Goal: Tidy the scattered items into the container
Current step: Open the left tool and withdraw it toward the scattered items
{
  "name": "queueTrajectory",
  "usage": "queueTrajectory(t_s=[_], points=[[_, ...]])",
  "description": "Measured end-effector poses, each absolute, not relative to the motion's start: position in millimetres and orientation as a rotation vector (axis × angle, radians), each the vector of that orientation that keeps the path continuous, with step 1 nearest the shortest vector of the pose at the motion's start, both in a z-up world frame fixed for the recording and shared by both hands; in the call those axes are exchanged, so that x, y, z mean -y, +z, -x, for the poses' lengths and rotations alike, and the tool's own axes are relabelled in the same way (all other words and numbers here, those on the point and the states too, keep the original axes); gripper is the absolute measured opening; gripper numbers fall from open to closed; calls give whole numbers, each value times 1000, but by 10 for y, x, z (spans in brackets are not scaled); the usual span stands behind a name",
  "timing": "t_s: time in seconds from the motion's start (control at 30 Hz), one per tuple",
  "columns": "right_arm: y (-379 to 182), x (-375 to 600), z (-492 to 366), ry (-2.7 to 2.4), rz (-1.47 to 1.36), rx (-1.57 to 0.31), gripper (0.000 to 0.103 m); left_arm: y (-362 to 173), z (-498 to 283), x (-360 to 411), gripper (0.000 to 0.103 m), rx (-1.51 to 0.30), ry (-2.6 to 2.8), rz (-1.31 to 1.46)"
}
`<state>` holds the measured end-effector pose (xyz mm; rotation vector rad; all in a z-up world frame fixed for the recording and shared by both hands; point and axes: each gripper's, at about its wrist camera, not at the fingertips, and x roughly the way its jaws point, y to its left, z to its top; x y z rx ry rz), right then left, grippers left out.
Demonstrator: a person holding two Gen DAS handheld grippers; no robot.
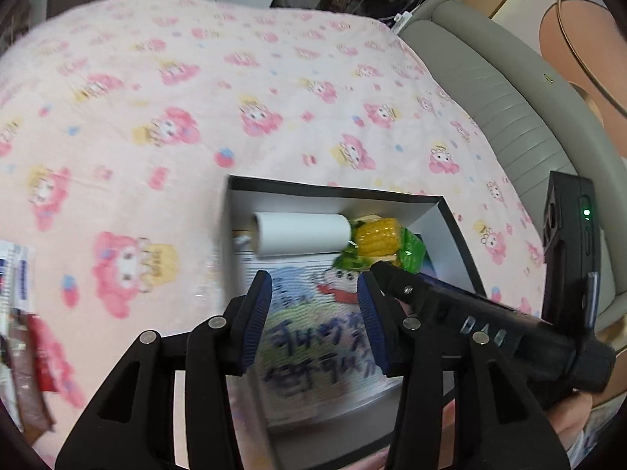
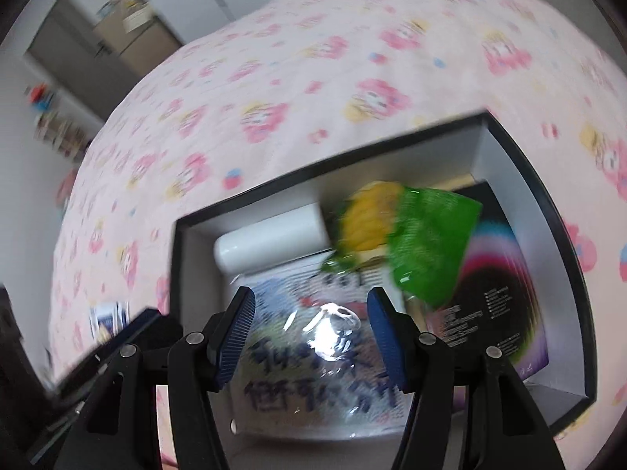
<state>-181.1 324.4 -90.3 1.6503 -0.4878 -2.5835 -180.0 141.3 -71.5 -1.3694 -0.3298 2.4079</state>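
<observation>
Claw view alone shows loose packets.

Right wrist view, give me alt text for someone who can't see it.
The right claw hangs open and empty over a dark-rimmed box on a pink cartoon-print blanket. Inside lie a white roll, a toy corn cob with green husk, and a shiny packet with a cartoon and handwriting.
</observation>
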Motion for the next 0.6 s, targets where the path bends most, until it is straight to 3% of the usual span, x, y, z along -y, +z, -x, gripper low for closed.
queueTrajectory(t_s=[0.3, 0.6], points=[[-650, -2567, 1557, -2599, -1476, 196, 57, -426, 1238, -925, 48, 194, 2593, 1309], [-692, -1702, 1151, -2439, -1346, 25, 57, -478, 616, -94, 49, 253, 2721, 1373]])
